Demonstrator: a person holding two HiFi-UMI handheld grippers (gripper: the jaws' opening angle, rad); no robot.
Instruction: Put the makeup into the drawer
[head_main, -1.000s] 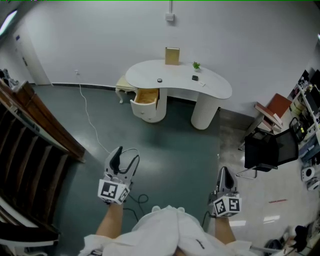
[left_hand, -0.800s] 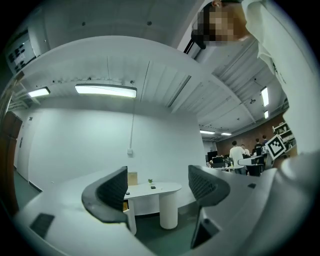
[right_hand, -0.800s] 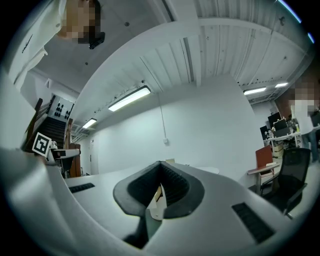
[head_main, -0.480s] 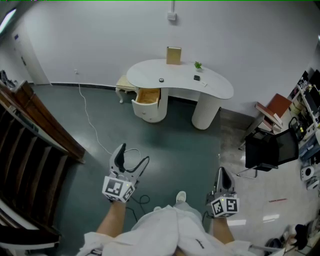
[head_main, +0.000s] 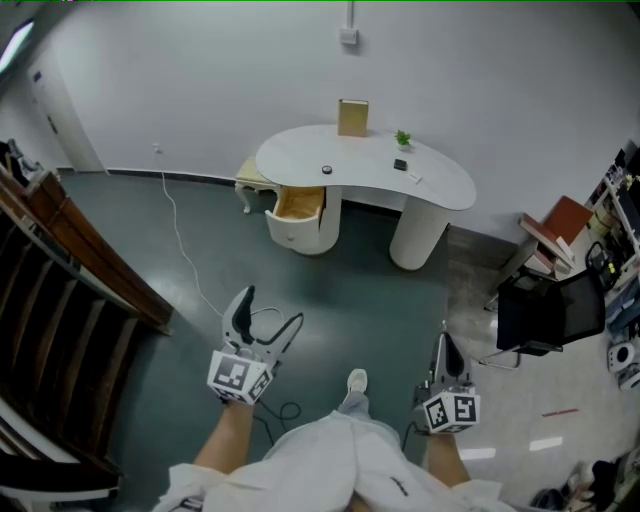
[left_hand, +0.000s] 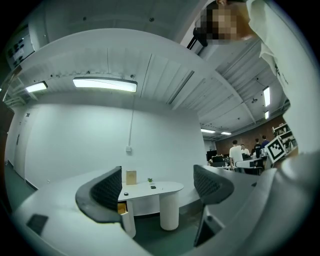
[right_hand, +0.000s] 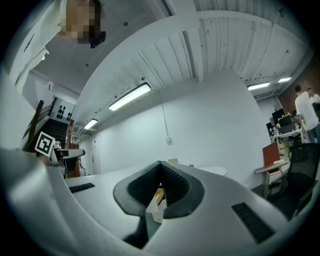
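Note:
A white curved desk (head_main: 365, 172) stands against the far wall, its wooden drawer (head_main: 298, 205) pulled open on the left pedestal. On the top lie a small round black item (head_main: 326, 170) and a small dark makeup item (head_main: 400, 165). My left gripper (head_main: 272, 308) hovers over the green floor well short of the desk, its jaws opening with nothing between them. In the left gripper view the desk (left_hand: 152, 188) shows between the spread pads (left_hand: 107, 190). My right gripper (head_main: 445, 345) is shut and empty, and its pads (right_hand: 172, 185) meet at the tips.
A wooden box (head_main: 352, 117) and a small plant (head_main: 403, 138) stand at the desk's back edge. A dark wooden stair rail (head_main: 80, 260) runs along the left. A white cable (head_main: 185, 255) trails over the floor. A black chair (head_main: 545, 310) stands at the right.
The left jaws have spread from narrow to wide. Both grippers and the view have moved forward toward the desk, and a shoe has stepped into view.

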